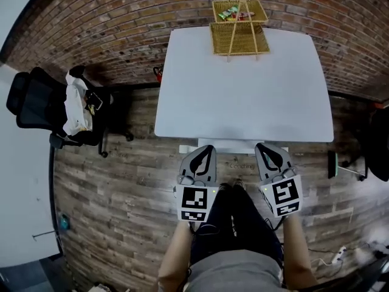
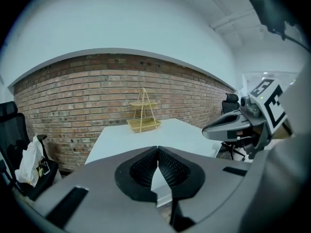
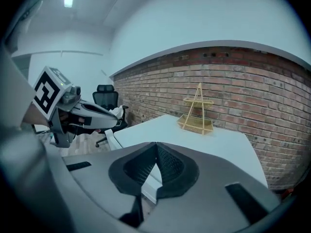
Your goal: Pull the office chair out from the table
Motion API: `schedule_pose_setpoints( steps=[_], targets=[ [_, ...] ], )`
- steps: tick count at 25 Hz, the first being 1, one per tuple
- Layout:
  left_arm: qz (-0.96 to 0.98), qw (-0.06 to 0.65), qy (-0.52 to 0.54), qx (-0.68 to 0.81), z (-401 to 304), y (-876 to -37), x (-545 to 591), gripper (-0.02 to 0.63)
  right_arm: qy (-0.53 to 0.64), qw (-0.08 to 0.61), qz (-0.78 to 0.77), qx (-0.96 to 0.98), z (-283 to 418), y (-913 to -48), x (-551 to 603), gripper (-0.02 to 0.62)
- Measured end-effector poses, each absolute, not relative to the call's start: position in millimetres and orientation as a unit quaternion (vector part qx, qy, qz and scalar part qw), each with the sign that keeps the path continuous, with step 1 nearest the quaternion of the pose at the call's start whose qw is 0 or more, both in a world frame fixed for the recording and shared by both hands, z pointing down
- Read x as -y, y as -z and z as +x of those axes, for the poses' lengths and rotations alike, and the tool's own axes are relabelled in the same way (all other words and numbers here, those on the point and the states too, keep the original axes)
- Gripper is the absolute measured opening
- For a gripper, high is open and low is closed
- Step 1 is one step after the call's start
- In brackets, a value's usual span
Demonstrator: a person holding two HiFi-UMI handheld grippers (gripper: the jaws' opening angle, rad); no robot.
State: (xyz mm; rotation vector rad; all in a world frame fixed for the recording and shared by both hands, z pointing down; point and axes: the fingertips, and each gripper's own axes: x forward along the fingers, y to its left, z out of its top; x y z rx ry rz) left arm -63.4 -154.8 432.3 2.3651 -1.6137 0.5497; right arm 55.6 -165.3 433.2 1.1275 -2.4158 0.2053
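A black office chair (image 1: 36,99) stands at the left, apart from the white table (image 1: 243,102), with a white bag (image 1: 74,105) and small items on its seat. It also shows in the left gripper view (image 2: 10,130) and the right gripper view (image 3: 104,98). My left gripper (image 1: 206,149) and right gripper (image 1: 262,146) hang side by side just before the table's near edge. Both are shut with nothing between the jaws, as their own views show: left gripper (image 2: 157,152), right gripper (image 3: 156,147). Neither touches the chair.
A two-tier wicker basket (image 1: 238,26) with small packets stands at the table's far edge by the brick wall (image 1: 109,23). Another dark chair (image 1: 377,151) sits at the right edge. A power strip (image 1: 337,257) with its cable lies on the wooden floor at lower right.
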Motion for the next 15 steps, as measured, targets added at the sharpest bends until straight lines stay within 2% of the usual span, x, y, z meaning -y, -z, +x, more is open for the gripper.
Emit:
schedule_pose_setpoints(
  steps=[8,9,11,14,15],
  targets=[
    [0.813,0.095,-0.307,0.485,-45,-470,148,0.013,-0.038,0.314,0.329,0.890,56,-460,160,0.015],
    [0.814,0.093,-0.320,0.476,-44,-472,148,0.013,-0.034,0.325,0.315,0.891,55,-463,158,0.026],
    [0.815,0.088,-0.346,0.455,-43,-474,146,0.014,-0.031,0.345,0.286,0.893,51,-468,152,0.102],
    [0.811,0.061,-0.409,0.414,-44,-481,143,0.020,-0.016,0.388,0.251,0.887,49,-478,145,0.117],
    [0.805,0.048,-0.432,0.403,-46,-483,144,0.041,-0.004,0.407,0.241,0.881,48,-482,144,0.125]
  ],
)
